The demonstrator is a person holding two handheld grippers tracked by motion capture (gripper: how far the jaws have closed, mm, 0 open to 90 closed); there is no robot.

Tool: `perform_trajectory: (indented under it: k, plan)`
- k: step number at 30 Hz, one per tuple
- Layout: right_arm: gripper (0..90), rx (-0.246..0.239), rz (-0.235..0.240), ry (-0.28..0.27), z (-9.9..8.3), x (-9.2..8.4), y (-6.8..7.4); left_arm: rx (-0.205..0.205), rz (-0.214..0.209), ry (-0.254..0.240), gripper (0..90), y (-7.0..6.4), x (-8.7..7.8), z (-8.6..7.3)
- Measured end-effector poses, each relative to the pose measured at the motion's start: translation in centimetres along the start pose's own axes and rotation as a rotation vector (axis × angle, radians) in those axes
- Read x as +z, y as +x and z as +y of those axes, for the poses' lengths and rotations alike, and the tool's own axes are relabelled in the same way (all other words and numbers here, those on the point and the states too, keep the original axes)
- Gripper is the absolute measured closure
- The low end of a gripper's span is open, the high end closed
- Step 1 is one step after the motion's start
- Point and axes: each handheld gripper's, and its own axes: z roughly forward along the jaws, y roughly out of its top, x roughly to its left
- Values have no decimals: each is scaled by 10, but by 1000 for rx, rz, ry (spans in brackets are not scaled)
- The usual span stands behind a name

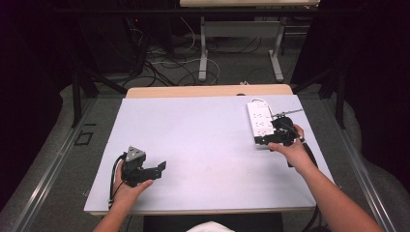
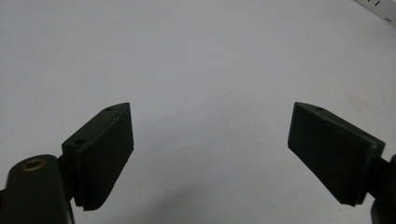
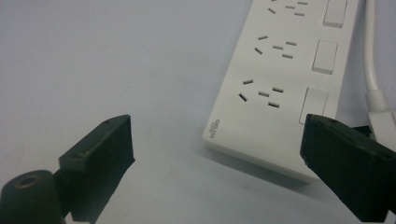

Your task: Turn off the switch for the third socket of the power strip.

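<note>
A white power strip [image 1: 259, 121] with several sockets and rocker switches lies at the far right of the white mat [image 1: 203, 145]. In the right gripper view the power strip [image 3: 280, 79] has its near end between my jaws, and its white cable [image 3: 376, 88] runs along the right side. My right gripper [image 1: 265, 140] [image 3: 217, 163] is open at that near end, its right jaw over the strip's edge and its left jaw over bare mat. My left gripper [image 1: 157, 170] [image 2: 210, 154] stands open over bare mat at the near left, with nothing between its jaws.
The mat covers a wooden table [image 1: 208, 91] whose far edge shows. Beyond it the legs of another table [image 1: 203, 53] stand among cables on the floor. A corner of the power strip [image 2: 378, 4] shows at the top right of the left gripper view.
</note>
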Motion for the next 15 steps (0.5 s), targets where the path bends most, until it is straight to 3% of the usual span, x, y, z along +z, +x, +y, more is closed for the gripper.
perform_trajectory:
  k: [7, 15]
  plan:
    - [3, -36, 7, 8, -4, 1, 10, 0, 2, -10, 141, 0, 0, 0]
    - [0, -58, 17, 5, -11, 2, 18, 0, 2, -8, 141, 0, 0, 0]
